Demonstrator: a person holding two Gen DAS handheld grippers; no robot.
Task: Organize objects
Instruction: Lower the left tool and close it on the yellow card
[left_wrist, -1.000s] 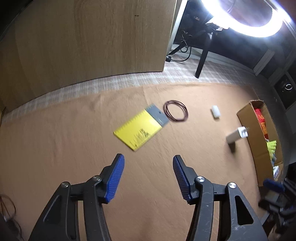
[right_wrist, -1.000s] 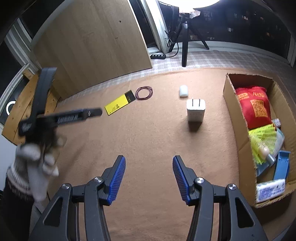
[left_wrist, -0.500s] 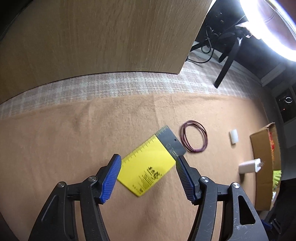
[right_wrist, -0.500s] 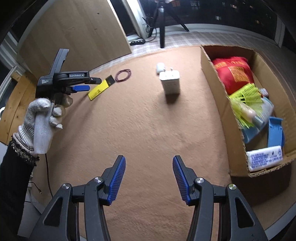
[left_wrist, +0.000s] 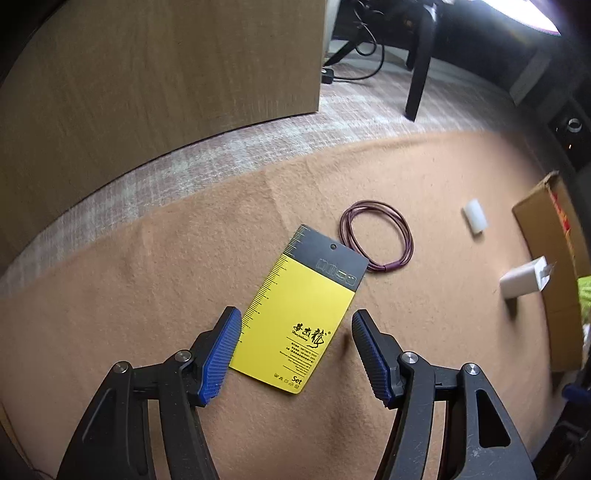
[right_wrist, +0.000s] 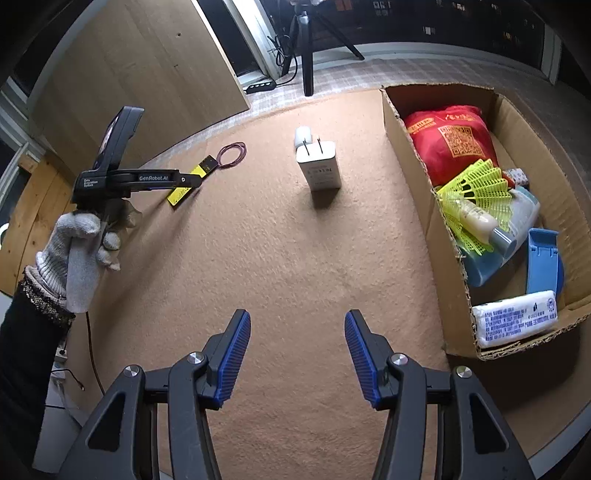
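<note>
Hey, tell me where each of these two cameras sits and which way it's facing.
Left wrist: on the left tongs, looking steeply down at the yellow card on the tan mat; only its blue pads show.
Right wrist: on the right tongs, looking across the mat at the white charger and cardboard box; the gloved left hand shows.
Shared: card, purple cord loop, charger, box.

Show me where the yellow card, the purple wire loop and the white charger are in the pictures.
yellow card (left_wrist: 295, 321): left wrist view, middle of its yellow face.
purple wire loop (left_wrist: 404, 230): left wrist view, right side of the coil.
white charger (right_wrist: 320, 171): right wrist view, its top face.
</note>
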